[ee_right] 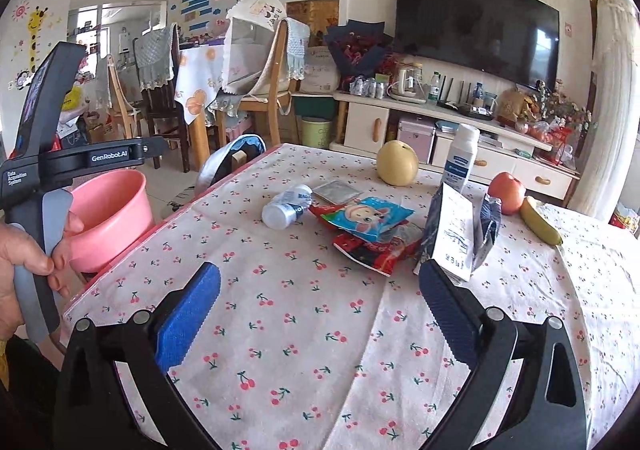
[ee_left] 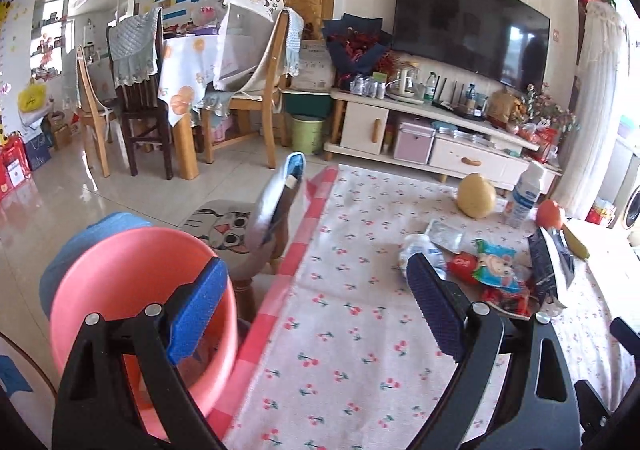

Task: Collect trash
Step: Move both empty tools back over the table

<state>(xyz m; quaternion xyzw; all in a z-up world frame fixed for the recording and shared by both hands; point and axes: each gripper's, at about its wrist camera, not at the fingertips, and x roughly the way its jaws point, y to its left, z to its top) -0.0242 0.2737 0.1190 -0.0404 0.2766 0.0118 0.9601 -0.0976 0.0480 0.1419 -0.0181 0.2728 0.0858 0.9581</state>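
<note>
Both my grippers, left (ee_left: 316, 302) and right (ee_right: 320, 310), hold fingers spread, empty; snack wrappers (ee_right: 370, 224) at twelve o'clock, pink basin (ee_right: 110, 218) at nine.

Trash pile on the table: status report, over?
Both hand-held grippers open, empty. Wrappers and tipped bottle untouched. Pink basin waiting at table edge.

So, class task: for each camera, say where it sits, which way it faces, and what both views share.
Left wrist: on the left gripper, over the table's left edge; faces the table and TV; own open jaws show.
Right wrist: on the right gripper, facing across the table; own open jaws and the left hand show.
Shared: pink basin, snack wrappers, pear.
</note>
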